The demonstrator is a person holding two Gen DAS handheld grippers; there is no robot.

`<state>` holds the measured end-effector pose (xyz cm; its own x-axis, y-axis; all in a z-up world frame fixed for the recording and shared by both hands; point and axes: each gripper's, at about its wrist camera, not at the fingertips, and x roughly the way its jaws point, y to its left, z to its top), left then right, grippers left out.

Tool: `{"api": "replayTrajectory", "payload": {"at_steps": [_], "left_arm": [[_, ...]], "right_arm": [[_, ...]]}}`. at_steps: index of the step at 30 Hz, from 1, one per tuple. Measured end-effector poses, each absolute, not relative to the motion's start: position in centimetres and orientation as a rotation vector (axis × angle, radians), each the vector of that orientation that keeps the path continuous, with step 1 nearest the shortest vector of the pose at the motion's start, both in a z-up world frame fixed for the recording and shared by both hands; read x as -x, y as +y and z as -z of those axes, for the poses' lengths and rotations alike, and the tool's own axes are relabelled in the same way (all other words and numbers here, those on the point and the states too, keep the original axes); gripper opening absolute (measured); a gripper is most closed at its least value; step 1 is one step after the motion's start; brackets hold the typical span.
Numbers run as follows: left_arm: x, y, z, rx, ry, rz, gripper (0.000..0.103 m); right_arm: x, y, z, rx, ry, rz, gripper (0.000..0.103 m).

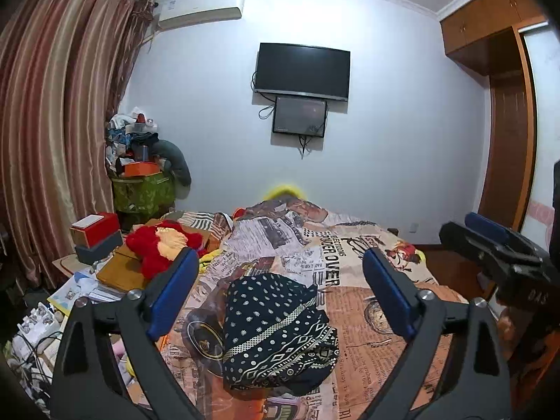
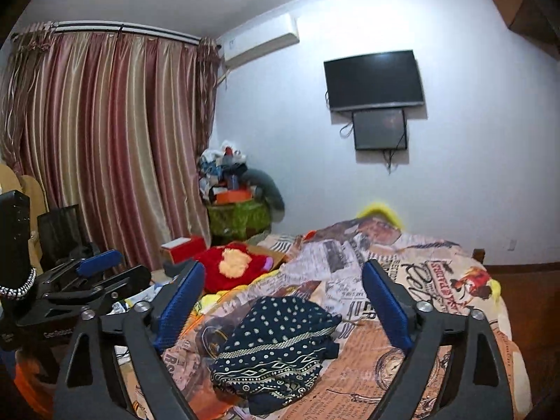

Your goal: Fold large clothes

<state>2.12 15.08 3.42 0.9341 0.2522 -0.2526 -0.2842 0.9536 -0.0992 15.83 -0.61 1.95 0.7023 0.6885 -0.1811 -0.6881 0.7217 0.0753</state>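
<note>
A dark navy garment (image 1: 276,329) with white dots and patterned bands lies bunched on the bed, on a newspaper-print cover (image 1: 353,262). My left gripper (image 1: 280,266) is open and empty, held above the garment. The right gripper shows at the right edge of that view (image 1: 497,241). In the right wrist view the garment (image 2: 276,346) lies below my right gripper (image 2: 283,276), which is open and empty. The left gripper (image 2: 94,273) shows at the left there; its jaws stand apart.
A red and yellow plush toy (image 1: 161,245) lies at the bed's left side. Red and grey boxes (image 1: 96,238) and clutter sit on a low table left. A green bin (image 1: 143,192) piled with things stands by the curtain (image 1: 52,122). A wardrobe (image 1: 504,105) stands right.
</note>
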Motion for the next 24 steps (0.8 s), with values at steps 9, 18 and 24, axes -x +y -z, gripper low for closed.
{"api": "replayTrajectory", "payload": {"at_steps": [9, 18, 24], "left_arm": [[-1.1, 14.8, -2.8, 0.154, 0.244, -0.29, 0.102], [-0.7, 14.5, -2.2, 0.157, 0.254, -0.291, 0.102], [-0.7, 14.4, -2.1, 0.157, 0.256, -0.291, 0.102]], "right_arm": [[-13.3, -0.8, -1.3, 0.037, 0.179, -0.704, 0.103], [-12.7, -0.9, -0.4, 0.044, 0.202, -0.699, 0.103], [-12.6, -1.1, -0.4, 0.042, 0.201, -0.694, 0.103]]}}
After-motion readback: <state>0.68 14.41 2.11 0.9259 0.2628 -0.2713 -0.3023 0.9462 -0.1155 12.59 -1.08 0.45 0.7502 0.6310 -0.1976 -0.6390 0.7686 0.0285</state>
